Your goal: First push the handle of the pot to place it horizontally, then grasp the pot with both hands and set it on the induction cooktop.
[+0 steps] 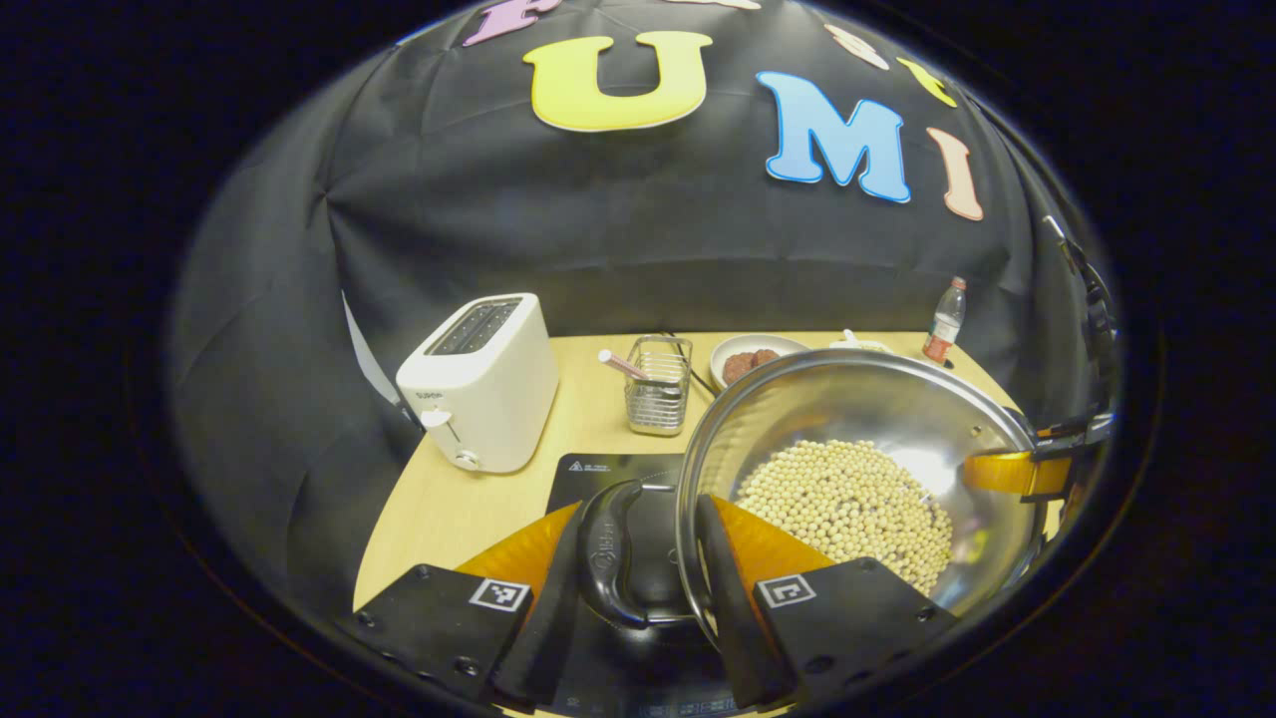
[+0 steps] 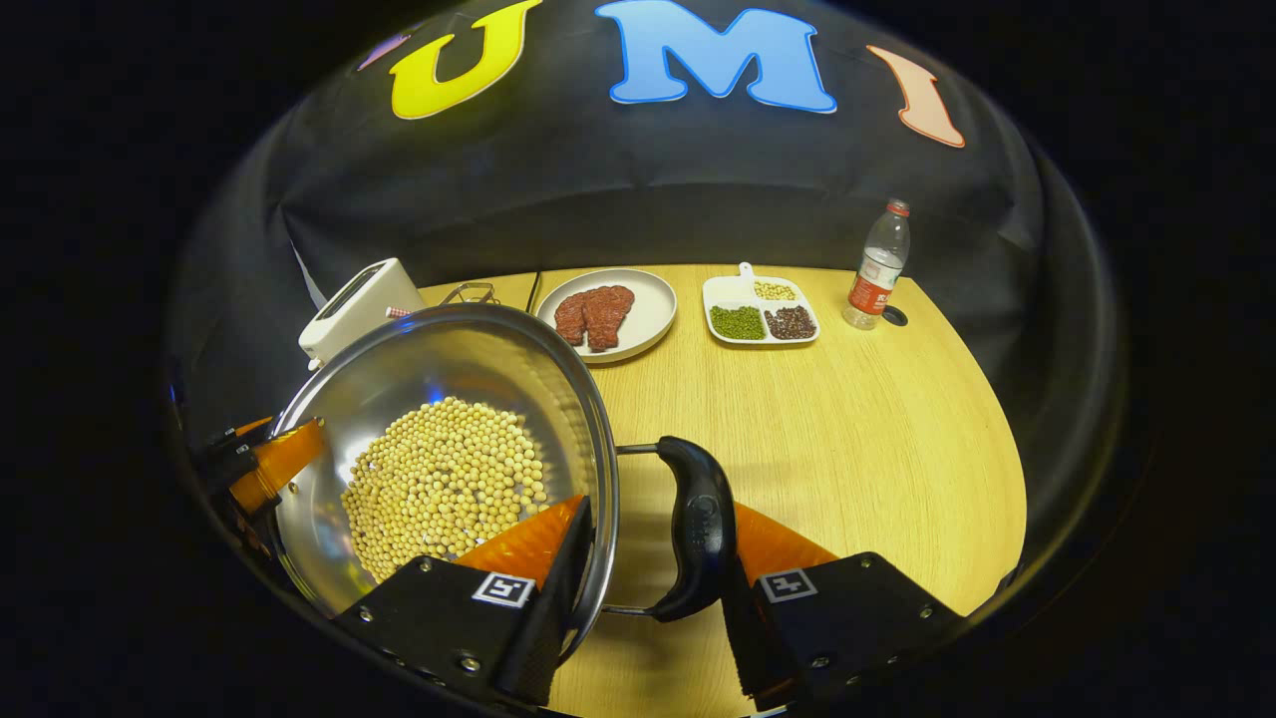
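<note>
Both grippers, left (image 1: 638, 578) and right (image 2: 638, 578), pinched the bean-filled pot (image 1: 857, 469) by its 2 side handles above the induction cooktop (image 1: 618, 469).

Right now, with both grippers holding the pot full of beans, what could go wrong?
The pot looks tipped, so the beans might roll out. The left gripper and right gripper each pinch only a side handle and the rim, so it might slip. The cooktop sits close to the toaster; a swing could bump it.
</note>
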The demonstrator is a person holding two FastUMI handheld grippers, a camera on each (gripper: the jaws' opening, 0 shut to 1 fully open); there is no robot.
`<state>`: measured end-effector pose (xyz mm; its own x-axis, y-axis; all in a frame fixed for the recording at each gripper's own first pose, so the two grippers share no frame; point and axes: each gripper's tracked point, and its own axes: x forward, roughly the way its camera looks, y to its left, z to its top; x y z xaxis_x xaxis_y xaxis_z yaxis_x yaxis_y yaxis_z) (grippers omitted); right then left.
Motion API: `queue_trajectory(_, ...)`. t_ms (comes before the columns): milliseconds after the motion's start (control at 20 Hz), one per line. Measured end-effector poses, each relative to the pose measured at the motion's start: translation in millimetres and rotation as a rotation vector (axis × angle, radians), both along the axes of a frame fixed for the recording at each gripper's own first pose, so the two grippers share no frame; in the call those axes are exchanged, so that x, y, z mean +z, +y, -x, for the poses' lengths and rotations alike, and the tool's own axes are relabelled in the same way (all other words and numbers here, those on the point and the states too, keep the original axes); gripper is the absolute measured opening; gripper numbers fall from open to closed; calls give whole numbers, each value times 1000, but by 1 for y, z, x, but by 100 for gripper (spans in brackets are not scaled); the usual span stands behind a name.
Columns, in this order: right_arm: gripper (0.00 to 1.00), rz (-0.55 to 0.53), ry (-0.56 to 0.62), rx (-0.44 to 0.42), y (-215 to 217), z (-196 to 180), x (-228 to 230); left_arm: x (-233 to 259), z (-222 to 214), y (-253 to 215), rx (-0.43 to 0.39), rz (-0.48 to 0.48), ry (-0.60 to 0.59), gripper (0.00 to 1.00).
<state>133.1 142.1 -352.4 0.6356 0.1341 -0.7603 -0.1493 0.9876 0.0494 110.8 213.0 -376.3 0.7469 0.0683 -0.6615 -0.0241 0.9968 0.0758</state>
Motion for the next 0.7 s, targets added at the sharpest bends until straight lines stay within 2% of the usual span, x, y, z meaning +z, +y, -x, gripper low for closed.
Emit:
queue_trajectory(550, 67, -1, 21, 20, 33, -13, -13, -13, -14, 48, 27, -1, 12, 69)
queue_trajectory(600, 67, -2, 22, 23, 34, -13, -14, -15, -13, 54, 29, 0, 15, 65)
queue_trajectory(700, 67, -3, 22, 29, 34, -13, -16, -19, -14, 67, 33, -1, 17, 65)
